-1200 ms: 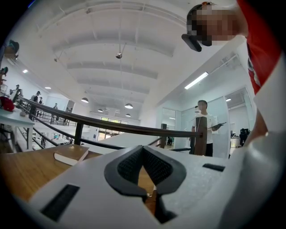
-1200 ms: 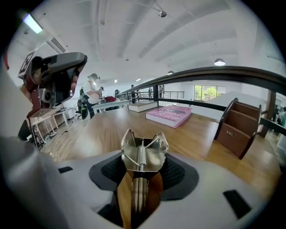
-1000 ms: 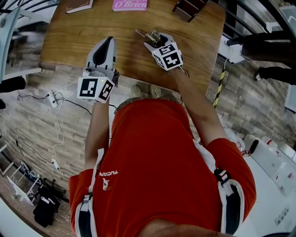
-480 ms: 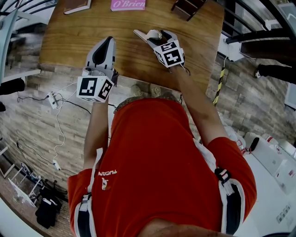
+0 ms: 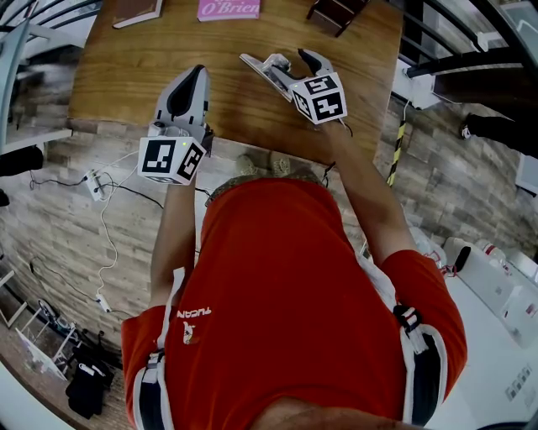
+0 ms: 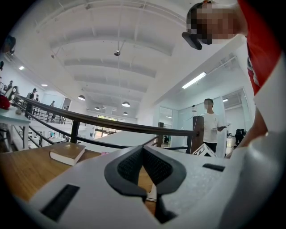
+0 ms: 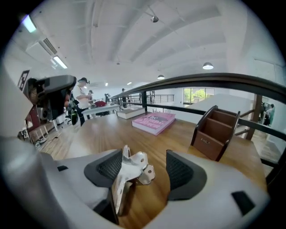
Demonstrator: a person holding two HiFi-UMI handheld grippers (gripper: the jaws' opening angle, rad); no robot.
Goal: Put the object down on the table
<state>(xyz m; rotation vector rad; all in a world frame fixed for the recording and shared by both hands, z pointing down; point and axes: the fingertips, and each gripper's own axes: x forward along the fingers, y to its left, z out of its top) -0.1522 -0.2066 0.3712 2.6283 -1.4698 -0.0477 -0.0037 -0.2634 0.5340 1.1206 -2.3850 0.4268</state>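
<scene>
A small silvery metal bracket [image 7: 131, 169] stands between the jaws of my right gripper [image 7: 144, 172]. It leans against the left pad, and a clear gap separates it from the right pad [image 7: 181, 170]. That gripper is open wide, low over the wooden table [image 5: 126, 76]. In the head view the bracket [image 5: 276, 64] shows between the spread jaws of the right gripper [image 5: 282, 61], near the table's middle. My left gripper [image 5: 198, 74] hovers over the table's near edge, shut and empty, its pads [image 6: 154, 167] meeting at the tips.
A pink book [image 5: 229, 8] and a brown book [image 5: 139, 10] lie at the table's far edge. A brown wooden organizer [image 7: 216, 132] stands to the far right. A dark railing [image 7: 214, 80] runs behind the table. Cables lie on the floor at left.
The right gripper's jaws have spread apart, freeing the bracket from the right pad, and the gripper has shifted slightly right and farther onto the table. The left gripper has stayed put.
</scene>
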